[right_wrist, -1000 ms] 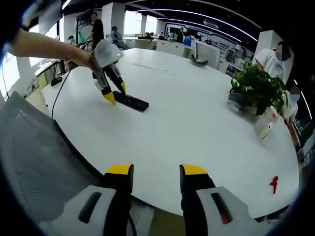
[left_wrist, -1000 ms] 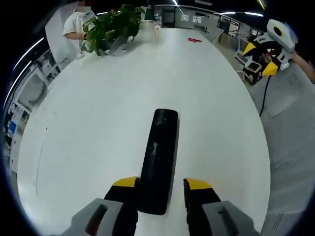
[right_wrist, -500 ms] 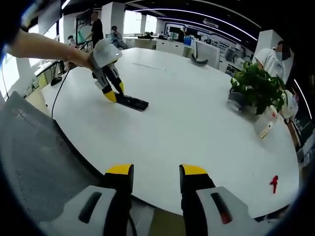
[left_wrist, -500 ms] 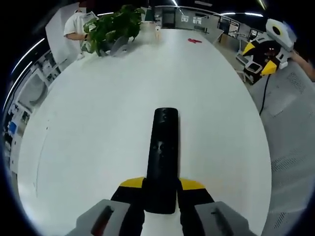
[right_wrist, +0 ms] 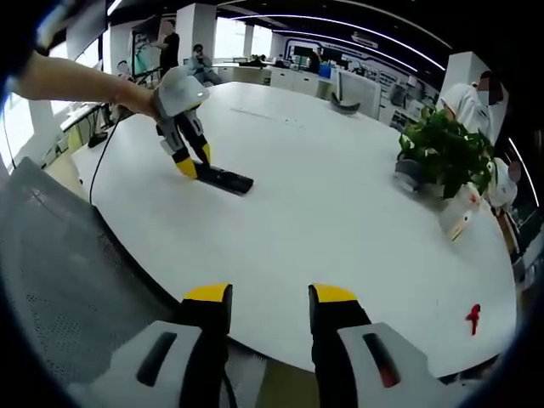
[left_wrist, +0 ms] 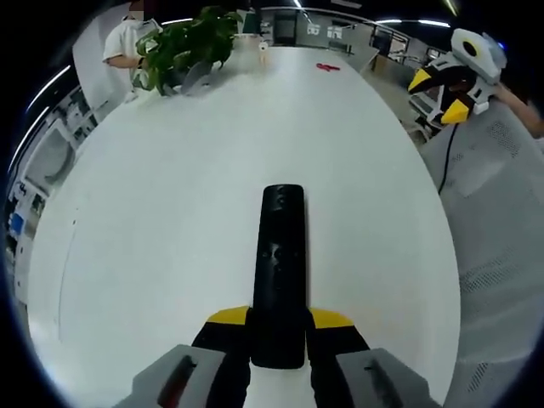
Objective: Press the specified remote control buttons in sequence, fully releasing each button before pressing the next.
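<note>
The left gripper (left_wrist: 278,327) clamps the black remote control's (left_wrist: 279,263) near end on the white table (left_wrist: 170,212), steadying it, while the right gripper (right_wrist: 269,308) waits with jaws apart.

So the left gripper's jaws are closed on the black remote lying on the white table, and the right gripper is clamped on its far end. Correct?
Not quite. The left gripper does grip the remote on the white table, but the right gripper holds nothing: the right gripper view shows its jaws apart at the table edge, well away from the remote.
</note>
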The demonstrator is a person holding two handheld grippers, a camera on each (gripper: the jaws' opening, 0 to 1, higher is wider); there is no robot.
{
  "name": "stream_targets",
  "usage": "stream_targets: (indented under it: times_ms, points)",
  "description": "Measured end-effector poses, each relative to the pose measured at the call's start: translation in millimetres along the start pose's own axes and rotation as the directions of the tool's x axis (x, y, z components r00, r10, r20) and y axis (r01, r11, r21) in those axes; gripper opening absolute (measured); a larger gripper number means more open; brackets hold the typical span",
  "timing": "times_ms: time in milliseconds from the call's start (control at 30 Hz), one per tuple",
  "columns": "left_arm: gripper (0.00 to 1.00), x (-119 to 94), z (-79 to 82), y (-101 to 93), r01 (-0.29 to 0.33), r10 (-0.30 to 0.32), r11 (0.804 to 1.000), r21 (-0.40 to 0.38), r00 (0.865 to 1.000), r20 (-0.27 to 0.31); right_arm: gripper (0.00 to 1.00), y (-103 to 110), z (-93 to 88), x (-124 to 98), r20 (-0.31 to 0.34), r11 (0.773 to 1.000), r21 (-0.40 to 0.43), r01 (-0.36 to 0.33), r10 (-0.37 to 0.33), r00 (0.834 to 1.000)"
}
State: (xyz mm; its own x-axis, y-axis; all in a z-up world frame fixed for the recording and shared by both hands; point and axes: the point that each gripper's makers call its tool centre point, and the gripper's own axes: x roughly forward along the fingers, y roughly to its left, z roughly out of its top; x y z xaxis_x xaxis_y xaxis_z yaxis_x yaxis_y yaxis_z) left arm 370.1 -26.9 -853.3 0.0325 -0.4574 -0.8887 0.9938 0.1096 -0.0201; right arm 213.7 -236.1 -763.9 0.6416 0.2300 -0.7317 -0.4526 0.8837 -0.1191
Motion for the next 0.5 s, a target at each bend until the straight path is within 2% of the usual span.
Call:
stream_targets:
  times_ms: [500]
  points:
    - [0.25,-2.0,-3.2,-12.2,0.018,-0.018,1.000,-0.011,1.000,0.002,0.37,1.7,-0.6,1.1,-0.008,1.000,-0.010,-0.011,0.011,1.000]
